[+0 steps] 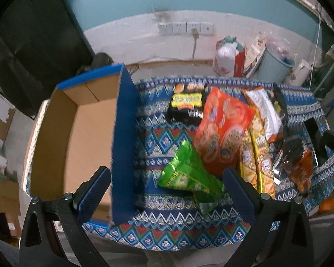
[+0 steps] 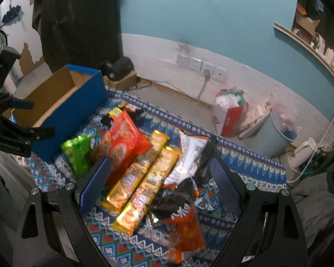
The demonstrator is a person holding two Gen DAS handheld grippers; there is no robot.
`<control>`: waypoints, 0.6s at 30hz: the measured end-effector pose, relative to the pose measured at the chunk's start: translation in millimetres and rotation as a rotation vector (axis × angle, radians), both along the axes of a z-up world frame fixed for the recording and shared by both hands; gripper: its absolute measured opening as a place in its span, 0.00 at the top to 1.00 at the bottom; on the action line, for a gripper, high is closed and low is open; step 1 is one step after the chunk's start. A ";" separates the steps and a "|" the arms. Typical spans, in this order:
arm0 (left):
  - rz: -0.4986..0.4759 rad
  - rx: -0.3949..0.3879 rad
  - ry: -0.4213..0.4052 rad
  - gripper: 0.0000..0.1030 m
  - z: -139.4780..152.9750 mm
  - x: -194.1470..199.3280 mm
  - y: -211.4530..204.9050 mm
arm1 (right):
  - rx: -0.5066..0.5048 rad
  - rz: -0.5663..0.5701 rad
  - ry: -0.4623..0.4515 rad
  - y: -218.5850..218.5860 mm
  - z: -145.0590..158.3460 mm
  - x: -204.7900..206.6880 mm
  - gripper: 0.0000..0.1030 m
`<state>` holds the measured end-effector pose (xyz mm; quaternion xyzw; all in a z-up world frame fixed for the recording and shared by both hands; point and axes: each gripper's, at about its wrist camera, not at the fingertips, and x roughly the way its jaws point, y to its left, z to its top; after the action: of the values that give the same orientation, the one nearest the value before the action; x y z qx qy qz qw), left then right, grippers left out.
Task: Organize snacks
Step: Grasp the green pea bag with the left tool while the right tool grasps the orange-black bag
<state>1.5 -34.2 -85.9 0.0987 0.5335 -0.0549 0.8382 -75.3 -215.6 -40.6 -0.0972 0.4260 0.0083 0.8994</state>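
- The green snack bag [image 1: 189,175] lies on the patterned cloth [image 1: 167,229] between the blue cardboard box [image 1: 122,133] and the orange bag [image 1: 222,131], its long axis slanting away.
- Gold packs [image 2: 144,184] lie alongside — nothing covers the green bag.
- The left gripper [image 1: 169,195] and right gripper [image 2: 160,191] both hover wide open, empty.
- A teal wall stands behind.

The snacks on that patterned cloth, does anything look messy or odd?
Yes: the packets lie loose and overlapping beside the blue box, which looks empty. The orange bag rests on the black packet.
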 end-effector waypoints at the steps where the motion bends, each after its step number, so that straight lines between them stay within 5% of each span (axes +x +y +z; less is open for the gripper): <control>1: 0.004 0.000 0.015 0.01 -5.0 -0.5 -1.7 | -0.001 -0.002 0.011 -2.9 -2.0 -2.0 0.13; 18: 0.137 -0.006 0.205 0.01 -76.6 8.3 -16.7 | -0.027 -0.072 0.231 -33.5 -50.1 -13.1 0.13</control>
<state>9.8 -50.8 -162.5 0.0534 0.6216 -0.0088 0.7815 -88.4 -249.1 -90.8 -0.0922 0.5301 -0.0188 0.8427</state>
